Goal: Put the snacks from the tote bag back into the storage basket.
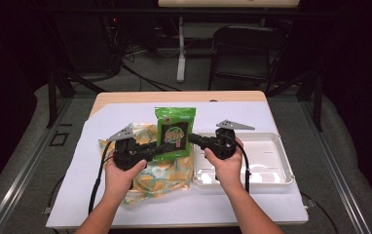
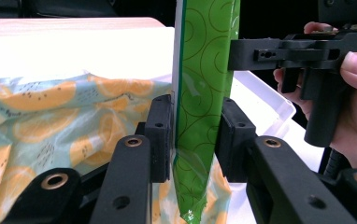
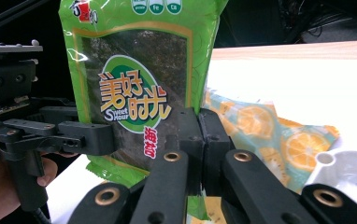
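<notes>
High view: right tongs [image 1: 194, 139] are clamping the seaweed packet [image 1: 175, 131] above the lemon-print bag [image 1: 162, 173]. Left tongs [image 1: 160, 148] are standing slack around it. Best keeping the packet upright while transferring.

a white tray [image 1: 271, 161] sits on the white-covered table [image 1: 125, 204], right side. a dark folding chair [image 1: 245, 48] stands beyond the table's far edge.

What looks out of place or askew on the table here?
Nothing looks damaged or spilled. The green seaweed packet is held upright in the air over the lemon-print bag, with the white tray beside it. The right claw pinches its edge.
</notes>
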The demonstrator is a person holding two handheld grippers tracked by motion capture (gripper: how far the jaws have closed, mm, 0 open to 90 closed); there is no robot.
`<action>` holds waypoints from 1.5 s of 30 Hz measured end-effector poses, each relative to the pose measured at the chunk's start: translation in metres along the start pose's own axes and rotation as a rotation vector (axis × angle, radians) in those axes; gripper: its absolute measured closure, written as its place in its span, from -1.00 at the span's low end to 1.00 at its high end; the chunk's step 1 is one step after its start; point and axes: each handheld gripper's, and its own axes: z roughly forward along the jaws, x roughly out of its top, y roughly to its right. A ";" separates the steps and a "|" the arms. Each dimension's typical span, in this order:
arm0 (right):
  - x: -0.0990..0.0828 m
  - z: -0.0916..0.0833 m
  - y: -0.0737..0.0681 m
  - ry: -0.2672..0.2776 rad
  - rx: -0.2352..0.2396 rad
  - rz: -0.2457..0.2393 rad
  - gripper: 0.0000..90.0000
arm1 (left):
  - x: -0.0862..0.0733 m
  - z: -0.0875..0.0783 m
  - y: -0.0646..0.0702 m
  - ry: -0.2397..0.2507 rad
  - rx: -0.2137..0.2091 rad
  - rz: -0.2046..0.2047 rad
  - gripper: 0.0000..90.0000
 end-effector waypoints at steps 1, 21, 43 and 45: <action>0.001 -0.001 0.001 0.000 0.000 0.000 0.99 | 0.001 0.002 0.001 0.002 0.003 0.001 0.53; 0.018 -0.031 0.021 0.058 -0.086 -0.016 1.00 | 0.029 0.043 0.018 0.013 0.014 0.039 0.50; 0.026 -0.063 0.049 0.050 -0.195 -0.017 1.00 | 0.038 0.100 0.029 0.007 0.003 0.037 0.44; 0.026 -0.065 0.052 0.042 -0.205 -0.020 1.00 | 0.037 0.107 0.029 0.002 0.005 0.032 0.42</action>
